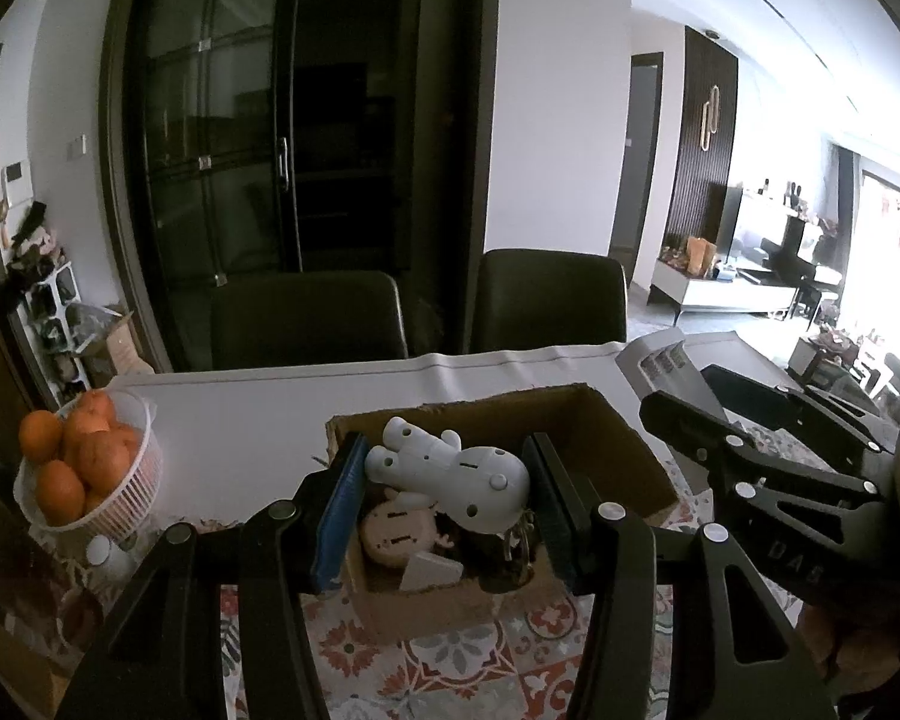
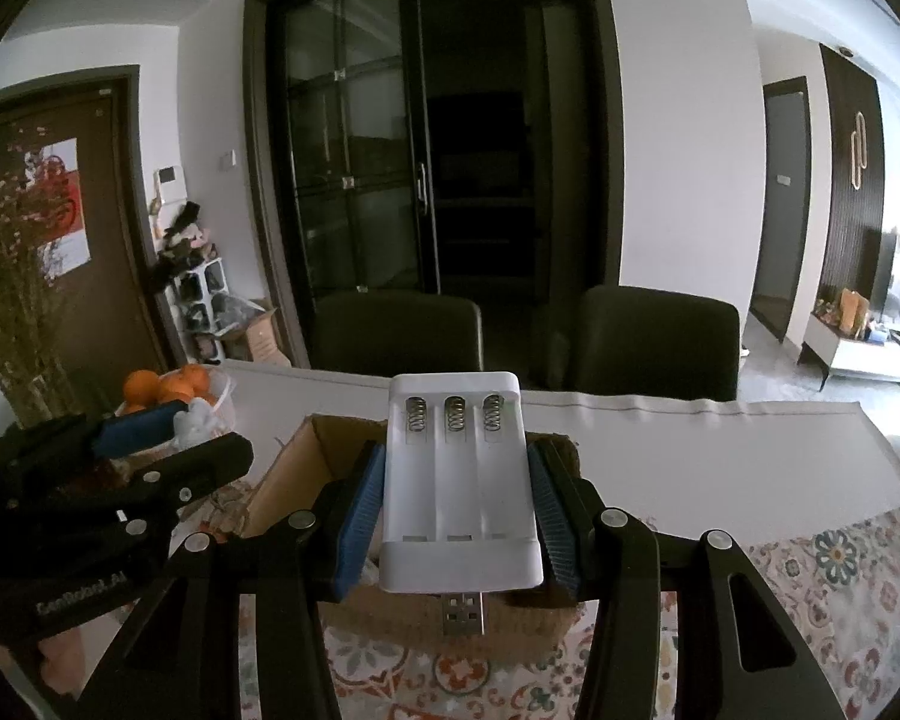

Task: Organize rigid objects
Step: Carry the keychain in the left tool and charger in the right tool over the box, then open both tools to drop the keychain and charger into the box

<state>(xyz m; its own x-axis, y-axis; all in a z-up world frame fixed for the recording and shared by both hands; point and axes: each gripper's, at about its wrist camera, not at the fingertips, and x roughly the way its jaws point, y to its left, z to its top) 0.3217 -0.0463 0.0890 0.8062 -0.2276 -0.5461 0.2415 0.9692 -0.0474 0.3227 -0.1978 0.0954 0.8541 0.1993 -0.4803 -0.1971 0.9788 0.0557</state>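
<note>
Gripping a white battery charger [image 2: 462, 480] between my right fingers [image 2: 359, 516], I am holding it just above the near edge of the cardboard box [image 2: 288, 474], its USB plug pointing back at me. I am keeping my left fingers [image 1: 339, 510] spread apart over the same box [image 1: 606, 438], with a white toy figure [image 1: 450, 474] lying between them among other items. Left of them, a basket of oranges [image 1: 90, 468] is sitting on the bench [image 1: 258, 414].
</note>
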